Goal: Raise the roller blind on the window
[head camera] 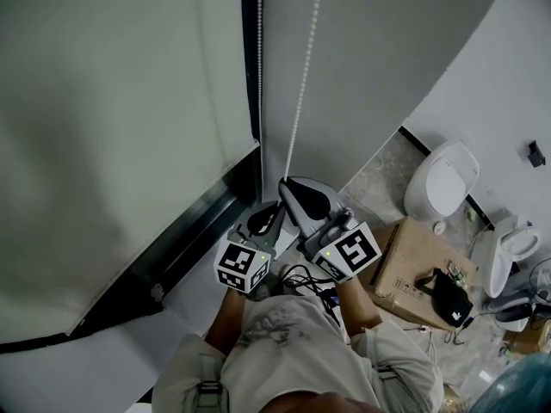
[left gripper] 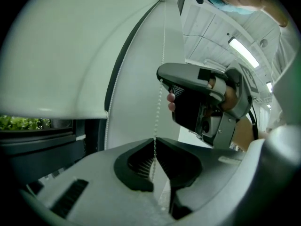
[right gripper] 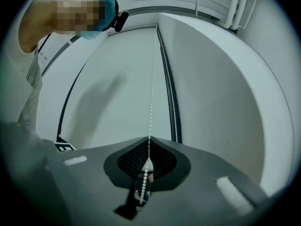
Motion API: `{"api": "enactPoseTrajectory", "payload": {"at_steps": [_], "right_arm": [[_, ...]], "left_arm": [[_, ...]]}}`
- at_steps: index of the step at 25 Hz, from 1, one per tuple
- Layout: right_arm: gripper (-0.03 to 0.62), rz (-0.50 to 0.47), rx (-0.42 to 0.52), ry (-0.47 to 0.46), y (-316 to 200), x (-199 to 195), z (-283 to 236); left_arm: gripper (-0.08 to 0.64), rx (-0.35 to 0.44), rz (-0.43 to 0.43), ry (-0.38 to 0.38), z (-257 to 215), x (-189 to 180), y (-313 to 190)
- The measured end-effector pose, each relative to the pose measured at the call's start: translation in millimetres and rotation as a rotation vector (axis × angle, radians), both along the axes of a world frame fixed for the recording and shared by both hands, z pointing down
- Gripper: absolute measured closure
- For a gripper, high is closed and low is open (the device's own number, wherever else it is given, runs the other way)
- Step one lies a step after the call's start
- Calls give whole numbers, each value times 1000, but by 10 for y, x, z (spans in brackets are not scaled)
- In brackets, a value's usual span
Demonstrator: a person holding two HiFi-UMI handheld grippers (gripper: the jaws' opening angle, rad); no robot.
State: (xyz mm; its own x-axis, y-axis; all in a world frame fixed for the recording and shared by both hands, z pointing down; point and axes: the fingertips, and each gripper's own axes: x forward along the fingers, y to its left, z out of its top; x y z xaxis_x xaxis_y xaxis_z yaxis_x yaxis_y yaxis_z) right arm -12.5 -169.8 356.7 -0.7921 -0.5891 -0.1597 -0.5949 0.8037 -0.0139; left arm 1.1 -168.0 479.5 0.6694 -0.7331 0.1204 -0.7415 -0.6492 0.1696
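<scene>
The person's forearms (head camera: 225, 317) reach forward from a light shirt, with one gripper in each hand. The left gripper (left gripper: 154, 141) is the lower and nearer unit. Its fingers (left gripper: 136, 166) are closed on the bead chain (head camera: 301, 84), which enters at the fingertips and runs down between the ribbed pads. Its marker cube (head camera: 244, 265) faces the person.

The right gripper (right gripper: 148, 138) sits just above and to the right of the left one. Its fingers (right gripper: 164, 161) are clamped on the same strand, and a short run of beads hangs below the grip point.

From the right gripper the held strand rises taut and leaves the top of the head view. A second strand (head camera: 260, 58) hangs to the left, apart from both grippers, along the dark vertical window frame (head camera: 250, 24).

The roller blind (head camera: 112, 119) lies left of the chain and covers most of the window. Its bottom edge (left gripper: 56, 109) stands above the sill. The strip of glass beneath it shows green foliage (left gripper: 21, 122). A plain white wall (head camera: 387, 41) lies right of the chain.

Far below, on the speckled floor (head camera: 379, 175), lies a cardboard box (head camera: 405, 261) with a black item (head camera: 449, 295) on top. A white toilet (head camera: 443, 179) stands near the box.
</scene>
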Motion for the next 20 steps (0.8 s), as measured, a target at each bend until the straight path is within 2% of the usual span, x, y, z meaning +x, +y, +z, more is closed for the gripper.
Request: {"api": "enactPoseTrajectory", "payload": {"at_steps": [20], "right_arm": [[577,11,-131,67,144,-71,771]], "left_arm": [[541,-144,-6,-80,797,-94,121]]}}
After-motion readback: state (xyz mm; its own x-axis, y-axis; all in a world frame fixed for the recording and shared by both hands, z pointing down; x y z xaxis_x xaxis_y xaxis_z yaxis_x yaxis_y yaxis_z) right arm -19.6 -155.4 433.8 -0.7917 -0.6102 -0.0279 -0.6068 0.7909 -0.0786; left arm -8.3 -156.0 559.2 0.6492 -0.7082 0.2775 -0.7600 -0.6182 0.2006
